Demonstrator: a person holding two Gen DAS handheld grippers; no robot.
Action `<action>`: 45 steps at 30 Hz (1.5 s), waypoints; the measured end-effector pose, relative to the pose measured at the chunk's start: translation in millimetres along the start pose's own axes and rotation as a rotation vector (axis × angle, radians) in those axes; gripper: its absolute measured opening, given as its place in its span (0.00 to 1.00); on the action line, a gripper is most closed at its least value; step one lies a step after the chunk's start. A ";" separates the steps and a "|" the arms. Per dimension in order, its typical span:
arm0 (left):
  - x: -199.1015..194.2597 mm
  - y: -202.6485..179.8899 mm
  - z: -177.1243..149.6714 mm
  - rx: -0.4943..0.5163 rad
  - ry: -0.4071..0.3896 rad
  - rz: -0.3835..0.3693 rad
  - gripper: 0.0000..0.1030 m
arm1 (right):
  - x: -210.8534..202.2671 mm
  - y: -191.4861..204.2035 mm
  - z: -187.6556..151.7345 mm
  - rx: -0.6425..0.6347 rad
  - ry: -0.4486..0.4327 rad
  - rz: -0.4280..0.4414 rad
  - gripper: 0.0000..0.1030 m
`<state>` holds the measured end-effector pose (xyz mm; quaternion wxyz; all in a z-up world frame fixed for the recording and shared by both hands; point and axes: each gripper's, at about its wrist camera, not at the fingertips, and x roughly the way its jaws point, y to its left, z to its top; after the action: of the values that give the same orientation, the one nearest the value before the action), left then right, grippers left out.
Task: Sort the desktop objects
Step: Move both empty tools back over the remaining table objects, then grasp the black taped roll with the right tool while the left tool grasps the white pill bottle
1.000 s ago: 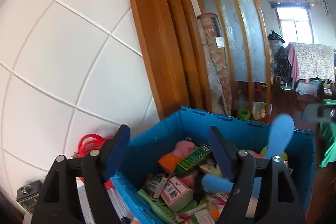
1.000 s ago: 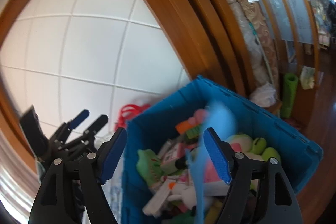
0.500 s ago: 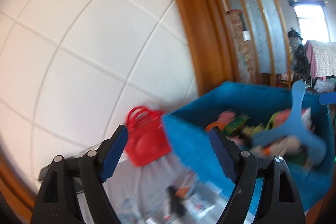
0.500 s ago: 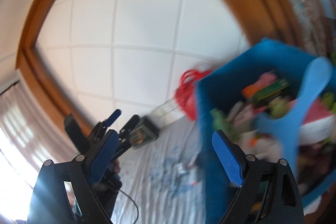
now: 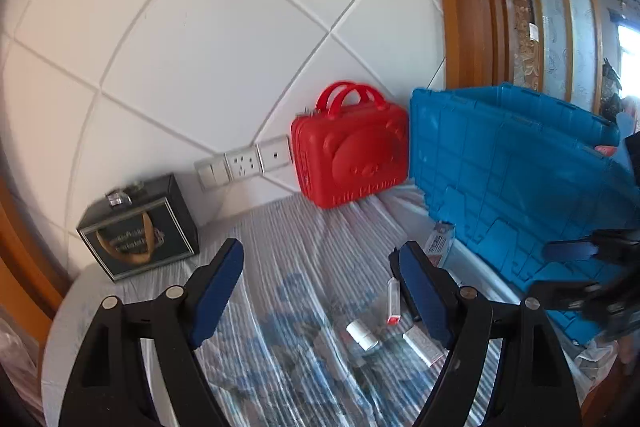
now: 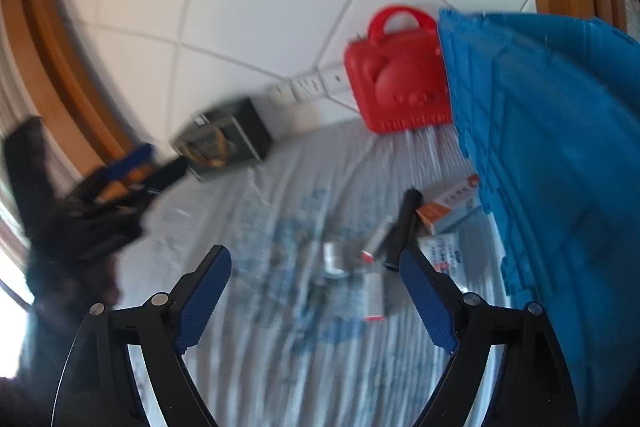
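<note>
**Desk stock, both grippers empty**

Left gripper and right gripper: jaws spread, nothing between them; the right's have just been closing slightly. Small white tubes and cartons lie on striped cloth beside ribbed blue plastic crate. Red plastic carry-case stands against wall.

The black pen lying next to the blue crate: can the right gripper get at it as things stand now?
Probably yes. The black pen lies uncovered on the cloth just ahead of the open, empty right gripper. A small tube and an orange box lie close beside it.
</note>
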<state>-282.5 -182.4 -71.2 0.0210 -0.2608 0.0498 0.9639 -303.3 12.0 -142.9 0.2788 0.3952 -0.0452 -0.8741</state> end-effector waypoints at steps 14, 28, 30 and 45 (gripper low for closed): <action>196.6 -8.7 -129.4 -0.151 0.427 -0.107 0.78 | 158.3 -56.7 -9.3 -0.068 0.218 -0.141 0.80; 227.6 -25.3 -152.0 -0.113 0.472 -0.106 0.68 | 223.2 -96.8 -14.2 -0.001 0.317 -0.114 0.60; 226.8 -25.5 -152.9 -0.094 0.469 -0.106 0.67 | 232.9 -96.8 -13.3 -0.013 0.319 -0.122 0.59; 228.3 -22.8 -150.6 -0.088 0.434 -0.113 0.39 | 271.0 -87.4 2.9 -0.086 0.390 -0.192 0.34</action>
<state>-402.6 -172.5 -317.8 0.0523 -0.4648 -0.0038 0.8838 -489.0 -56.7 -347.4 0.2142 0.5470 0.0850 -0.8048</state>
